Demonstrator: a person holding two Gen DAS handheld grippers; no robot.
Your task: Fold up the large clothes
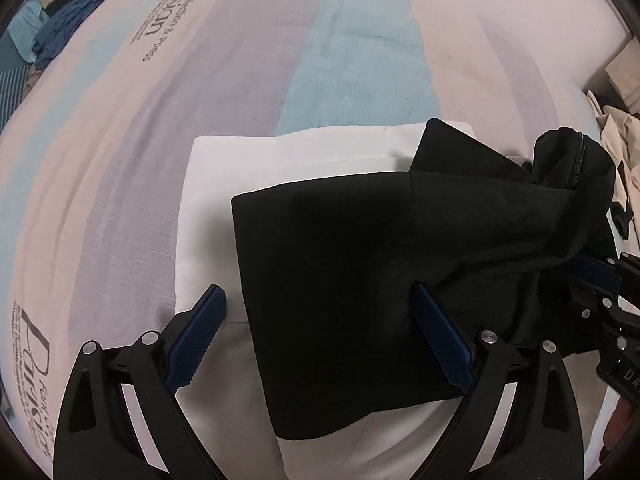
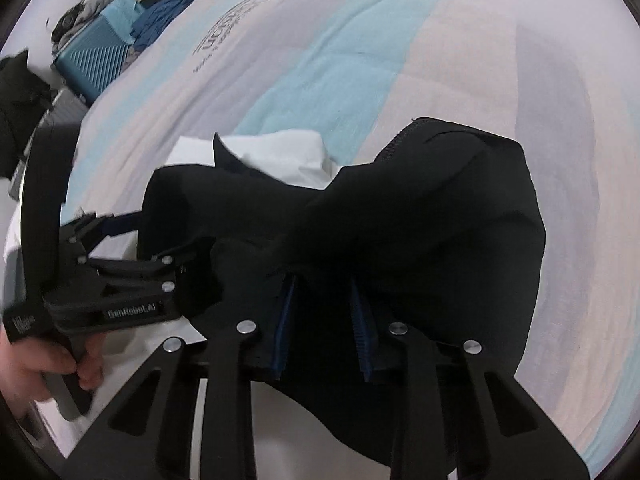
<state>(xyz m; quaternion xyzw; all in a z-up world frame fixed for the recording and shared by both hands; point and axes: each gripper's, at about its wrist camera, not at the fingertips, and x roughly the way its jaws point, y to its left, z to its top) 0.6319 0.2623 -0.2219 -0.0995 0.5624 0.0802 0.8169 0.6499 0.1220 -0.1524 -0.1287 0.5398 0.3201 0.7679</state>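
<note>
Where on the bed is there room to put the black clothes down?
Bare bedspread lies left of and beyond the white folded cloth. The black garment covers that cloth's right half; beige clothes crowd the right edge, blue ones the far left corner.

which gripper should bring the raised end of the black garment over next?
Probably right: the right hand-held gripper already holds the bunched black garment between its fingers. The left hand-held gripper is open, gripping nothing.

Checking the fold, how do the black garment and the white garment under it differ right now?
The black garment is bunched and partly lifted; the white garment lies flat, already folded. The right claw is in the black one; no claw grips the white one. Both are on the bed cover.
</note>
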